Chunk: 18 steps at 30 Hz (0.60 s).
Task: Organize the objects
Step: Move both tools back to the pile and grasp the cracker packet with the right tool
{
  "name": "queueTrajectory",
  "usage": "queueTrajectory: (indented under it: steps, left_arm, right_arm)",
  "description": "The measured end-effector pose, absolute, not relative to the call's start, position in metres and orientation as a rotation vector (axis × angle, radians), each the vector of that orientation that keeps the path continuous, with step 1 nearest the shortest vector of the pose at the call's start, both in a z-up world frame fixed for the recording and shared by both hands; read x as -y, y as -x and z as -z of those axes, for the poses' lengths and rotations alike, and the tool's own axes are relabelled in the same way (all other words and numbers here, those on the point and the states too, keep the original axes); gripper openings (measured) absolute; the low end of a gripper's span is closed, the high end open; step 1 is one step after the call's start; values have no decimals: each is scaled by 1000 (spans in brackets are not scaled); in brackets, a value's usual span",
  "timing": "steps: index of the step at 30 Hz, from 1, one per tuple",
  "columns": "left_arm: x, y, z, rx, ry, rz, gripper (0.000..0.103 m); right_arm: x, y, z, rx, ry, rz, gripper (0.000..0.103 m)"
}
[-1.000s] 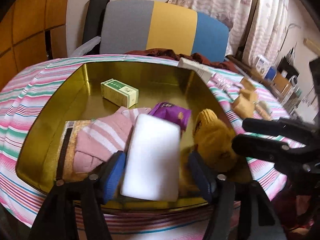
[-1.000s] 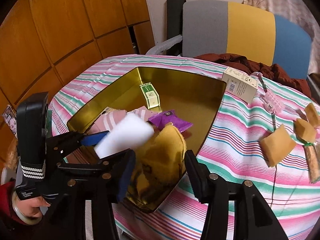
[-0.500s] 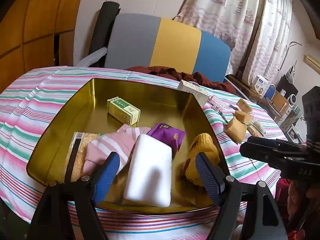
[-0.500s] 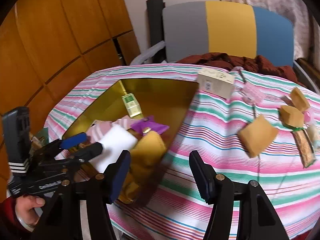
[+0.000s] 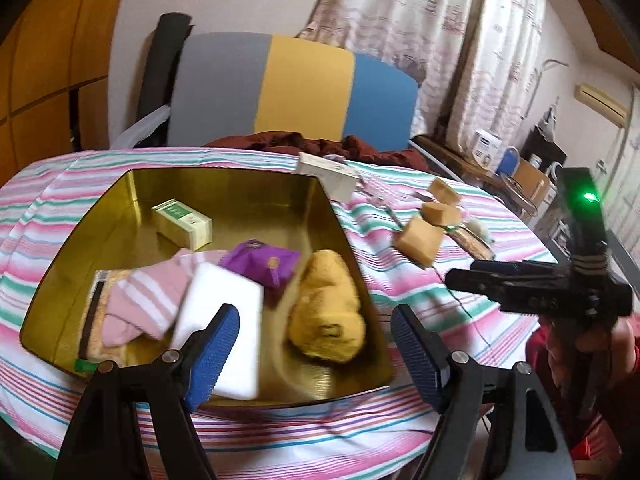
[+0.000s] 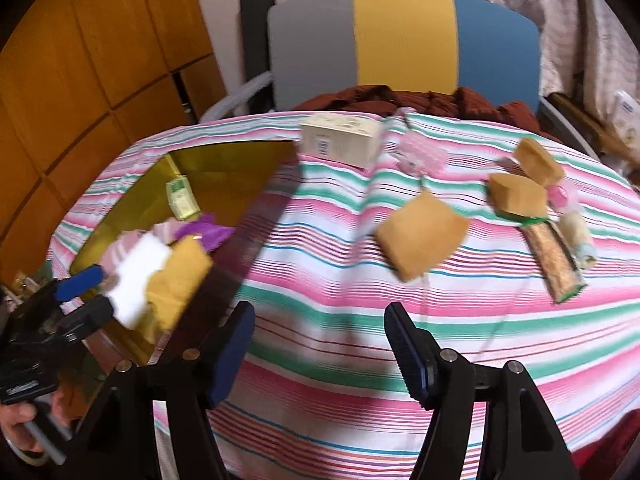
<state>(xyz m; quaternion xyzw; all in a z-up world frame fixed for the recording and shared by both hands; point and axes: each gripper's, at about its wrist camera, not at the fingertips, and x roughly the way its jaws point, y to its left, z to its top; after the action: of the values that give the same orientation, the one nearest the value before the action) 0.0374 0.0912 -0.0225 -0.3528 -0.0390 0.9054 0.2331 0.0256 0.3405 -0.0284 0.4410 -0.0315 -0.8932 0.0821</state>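
Here, left gripper point(image 5: 316, 354) spread wide, nothing between the blue pads, poised over the near rim of the gold tin point(image 5: 132, 188). Right gripper point(image 6: 320, 354) jaws have just been opening, empty, above bare striped tablecloth point(image 6: 340, 280). Inside tin: white sponge point(image 5: 224, 320), mustard cloth point(image 5: 326, 306), pink sock point(image 5: 144, 304), purple packet point(image 5: 262, 264), green box point(image 5: 182, 224). Tan sponge point(image 6: 422, 236) lies on the cloth, well apart.

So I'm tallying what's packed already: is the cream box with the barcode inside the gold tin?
No, the cream box sits on the striped tablecloth just outside the gold tin's far corner.
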Motion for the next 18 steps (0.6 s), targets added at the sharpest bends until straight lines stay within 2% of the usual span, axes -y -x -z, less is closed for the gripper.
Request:
queueTrajectory:
  steps: [7,14,18]
  left_arm:
    - [-128,-47,21,8,953,-2415,79]
    - [-168,-55,17,-106,932,-2334,79]
    - [-189,-54,15,-130,946,-2282,79]
  right_arm:
    - [-406,-17,40,302,-1447,2718,68]
    - [-458,-6,39,301,-1533,2820,69]
    - [-490,13,34,244,-1532,2882,73]
